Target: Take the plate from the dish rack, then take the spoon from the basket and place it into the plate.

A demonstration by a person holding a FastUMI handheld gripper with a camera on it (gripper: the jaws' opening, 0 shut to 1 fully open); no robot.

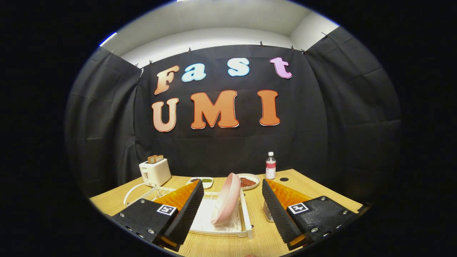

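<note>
A pink plate (227, 200) stands on edge in the white dish rack (204, 220) on the wooden table. It sits between my two fingers and a little ahead of them. My gripper (232, 208) is open wide, with neither finger touching the plate. A small wire basket (268, 212) peeks out just behind the right finger; I cannot make out a spoon in it.
A white toaster (155, 172) with bread stands at the back left, its cord looping toward the rack. Behind the rack sit a small dish with green food (202, 181), a plate of reddish food (249, 181) and a water bottle (270, 166).
</note>
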